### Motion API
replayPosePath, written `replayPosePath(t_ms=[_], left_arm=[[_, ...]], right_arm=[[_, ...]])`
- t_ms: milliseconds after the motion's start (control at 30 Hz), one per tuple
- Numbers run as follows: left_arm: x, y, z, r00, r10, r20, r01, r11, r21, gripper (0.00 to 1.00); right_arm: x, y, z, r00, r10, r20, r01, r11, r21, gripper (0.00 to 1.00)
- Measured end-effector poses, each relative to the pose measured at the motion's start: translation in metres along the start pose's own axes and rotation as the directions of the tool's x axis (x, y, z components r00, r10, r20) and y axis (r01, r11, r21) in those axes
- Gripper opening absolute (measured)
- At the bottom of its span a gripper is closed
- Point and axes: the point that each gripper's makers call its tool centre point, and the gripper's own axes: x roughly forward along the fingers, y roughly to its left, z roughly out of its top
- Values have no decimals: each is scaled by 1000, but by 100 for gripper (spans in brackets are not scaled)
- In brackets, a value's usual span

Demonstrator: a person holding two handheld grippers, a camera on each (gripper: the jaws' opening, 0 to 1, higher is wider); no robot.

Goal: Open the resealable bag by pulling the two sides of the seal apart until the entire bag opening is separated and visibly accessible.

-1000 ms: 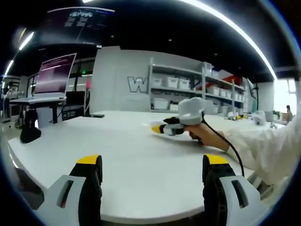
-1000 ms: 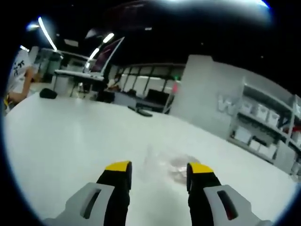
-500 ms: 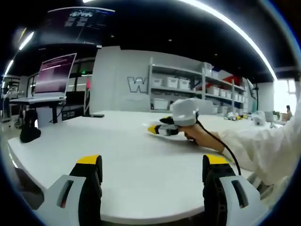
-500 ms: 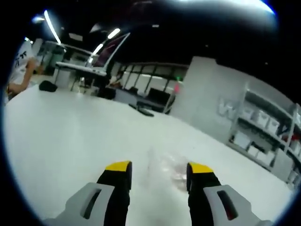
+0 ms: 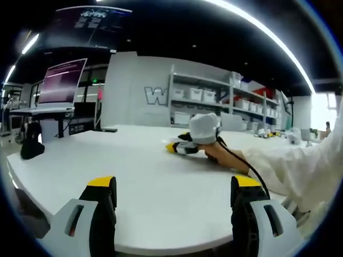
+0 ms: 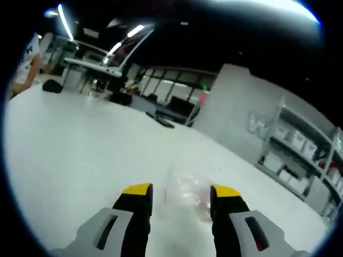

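Left gripper view: my left gripper point(image 5: 174, 187) hangs low at the near table point(image 5: 134, 176) edge, jaws spread wide, nothing between them. Ahead and to the right of it sits my right gripper point(image 5: 172, 148), held in my hand point(image 5: 217, 154), tips pointing left across the table. The bag itself I can't make out from here; too small and clear. So the right one is far nearer the job; the left is well apart from it.

Since a second ago the right gripper has slid leftward across this view, and the left has barely shifted.

Right gripper view: my right gripper point(image 6: 175, 188) has its jaws parted, not clamped on anything. The resealable bag point(image 6: 187, 191) lies flat on the table point(image 6: 69, 144) straight ahead, between the two yellow tips and just beyond them, pale stuff inside. Its long axis I can't tell; edges are blurred.

Compared with before, the bag sits closer in and lower between the tips. Next, I'd judge, is closing on one side of the seal.
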Motion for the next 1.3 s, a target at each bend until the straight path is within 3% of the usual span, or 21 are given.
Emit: replayPosePath(t_ms=[333,567,767,1300], left_arm=[[-1,2,2,1000,5,9,-5,1000,-6,87],[0,4,1,1000,13,12,-12,1000,-9,87],[2,4,0,1000,6,8,-6,1000,-10,87],[4,5,0,1000,5,6,-5,1000,-5,87]], right_arm=[[5,-6,-3,1000,-4,-7,4,999,33,35],[7,-8,-7,1000,6,-18,-4,994,113,36],[14,-12,-5,1000,2,-10,-1,994,110,34],[15,-9,-8,1000,28,-13,-26,993,119,18]])
